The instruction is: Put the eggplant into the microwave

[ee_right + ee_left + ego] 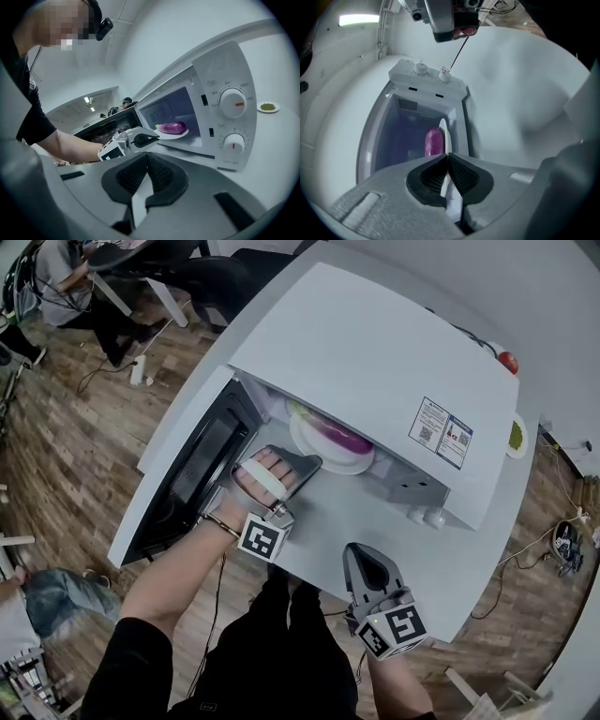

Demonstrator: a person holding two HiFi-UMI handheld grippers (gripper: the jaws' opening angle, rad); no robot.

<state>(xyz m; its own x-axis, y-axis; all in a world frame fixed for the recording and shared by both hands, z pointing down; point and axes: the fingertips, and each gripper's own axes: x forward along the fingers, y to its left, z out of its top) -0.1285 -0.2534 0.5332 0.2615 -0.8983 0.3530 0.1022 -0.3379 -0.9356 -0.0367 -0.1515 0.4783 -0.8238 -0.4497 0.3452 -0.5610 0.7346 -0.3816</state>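
White bench (375, 521) is carrying the open microwave (375, 352), left gripper (305, 465) fingers (433, 176) clenching the plate (305, 432) rim at their tips, likely steadying the eggplant (342, 439) lying just beyond them inside, right gripper (367, 563) idling clenched empty behind.

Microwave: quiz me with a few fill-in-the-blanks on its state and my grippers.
A purple ___ lies inside the microwave.
The microwave's door stands ___.
The right gripper has its jaws ___, with nothing between them.
The left gripper is shut on the rim of the white ___ under the vegetable.
Missing: eggplant; open; shut; plate.
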